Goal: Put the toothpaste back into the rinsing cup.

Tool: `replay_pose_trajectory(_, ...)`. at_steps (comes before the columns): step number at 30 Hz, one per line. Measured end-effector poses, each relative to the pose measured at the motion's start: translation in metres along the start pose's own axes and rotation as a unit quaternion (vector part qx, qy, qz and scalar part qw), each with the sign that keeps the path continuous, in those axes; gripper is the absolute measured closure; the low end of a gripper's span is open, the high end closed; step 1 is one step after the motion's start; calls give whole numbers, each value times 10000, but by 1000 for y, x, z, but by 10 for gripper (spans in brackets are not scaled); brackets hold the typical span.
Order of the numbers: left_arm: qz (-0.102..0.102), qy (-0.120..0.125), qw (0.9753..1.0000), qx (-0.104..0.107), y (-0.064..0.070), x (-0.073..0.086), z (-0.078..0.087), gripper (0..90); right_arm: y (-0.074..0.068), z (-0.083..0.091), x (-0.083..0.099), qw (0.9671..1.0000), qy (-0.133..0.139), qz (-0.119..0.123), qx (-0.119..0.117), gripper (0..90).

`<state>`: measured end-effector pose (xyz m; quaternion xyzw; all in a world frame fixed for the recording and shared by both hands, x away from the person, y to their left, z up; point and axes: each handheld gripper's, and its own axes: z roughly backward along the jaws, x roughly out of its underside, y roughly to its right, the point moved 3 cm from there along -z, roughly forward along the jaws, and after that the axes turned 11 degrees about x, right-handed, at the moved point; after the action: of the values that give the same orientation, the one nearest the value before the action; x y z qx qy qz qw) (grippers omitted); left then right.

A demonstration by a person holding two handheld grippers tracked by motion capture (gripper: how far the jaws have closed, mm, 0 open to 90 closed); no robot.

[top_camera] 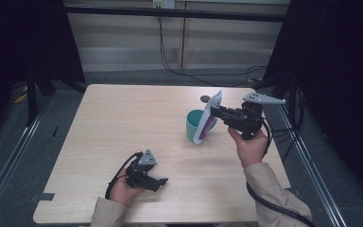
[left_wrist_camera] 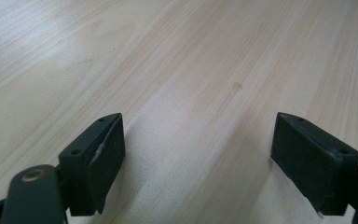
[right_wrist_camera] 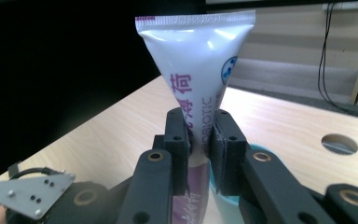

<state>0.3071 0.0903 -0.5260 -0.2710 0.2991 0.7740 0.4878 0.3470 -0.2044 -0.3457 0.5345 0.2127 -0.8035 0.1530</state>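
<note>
A white toothpaste tube (top_camera: 209, 118) with purple lettering is clamped in my right gripper (top_camera: 216, 112), crimped end up, and tilts over a teal cup (top_camera: 194, 124) at the table's right middle. In the right gripper view the jaws squeeze the tube (right_wrist_camera: 196, 65) at its middle, and the cup rim (right_wrist_camera: 256, 151) shows just behind them. My left gripper (top_camera: 159, 181) rests low near the table's front edge, held by the left hand. Its jaws stand wide apart in the left gripper view, with bare wood between the fingers (left_wrist_camera: 100, 158).
The light wooden table (top_camera: 123, 123) has a round cable hole (top_camera: 205, 99) near the far right. Black cables (top_camera: 179, 71) run over the floor behind the table. Dark stands flank both sides. The person's left hand also appears in the right gripper view, with its grey plate (right_wrist_camera: 28, 196).
</note>
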Motion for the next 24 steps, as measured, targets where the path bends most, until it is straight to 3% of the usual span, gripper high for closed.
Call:
replay_pose_trajectory(8, -229, 69, 9997, -54, 1, 4, 0, 167, 3, 1, -15, 9999, 140, -6, 62, 783)
replay_pose_trajectory(24, -258, 103, 9996, 6, 0, 5, 0, 160, 8, -13, -36, 9991, 273, 46, 311, 783)
